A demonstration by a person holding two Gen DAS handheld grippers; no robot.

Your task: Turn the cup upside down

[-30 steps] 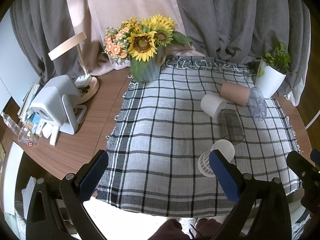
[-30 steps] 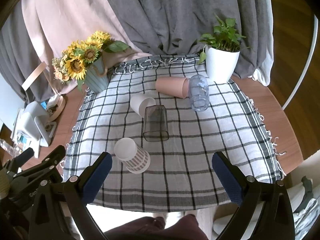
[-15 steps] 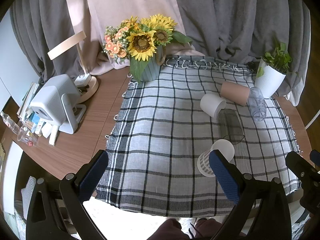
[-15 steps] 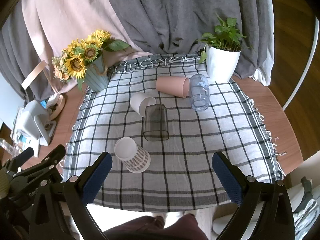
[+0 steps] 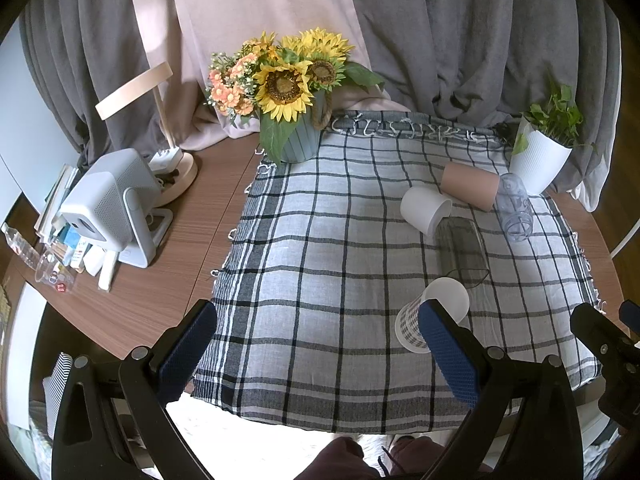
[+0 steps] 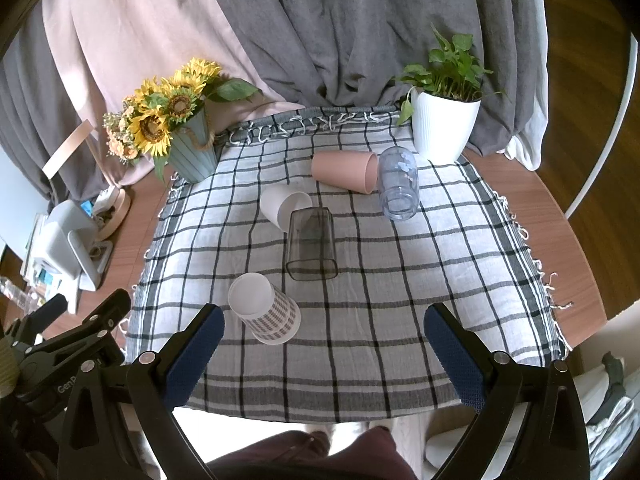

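Several cups lie on their sides on a checked cloth (image 6: 400, 280): a checked paper cup (image 6: 266, 314) (image 5: 424, 320) nearest me, a dark clear cup (image 6: 311, 243) (image 5: 460, 248), a white cup (image 6: 282, 205) (image 5: 424, 210), a pink cup (image 6: 346, 170) (image 5: 470, 190) and a clear bluish cup (image 6: 398, 184) (image 5: 514, 208). My left gripper (image 5: 320, 352) is open and empty above the cloth's near edge. My right gripper (image 6: 324, 348) is open and empty, the paper cup just beyond its left finger.
A sunflower vase (image 5: 296, 140) (image 6: 192, 152) stands at the cloth's far left corner, a white plant pot (image 6: 442, 128) (image 5: 538, 160) at the far right. A grey device (image 5: 108, 204), a lamp base (image 5: 176, 172) and clutter sit on the wooden table to the left. Curtains hang behind.
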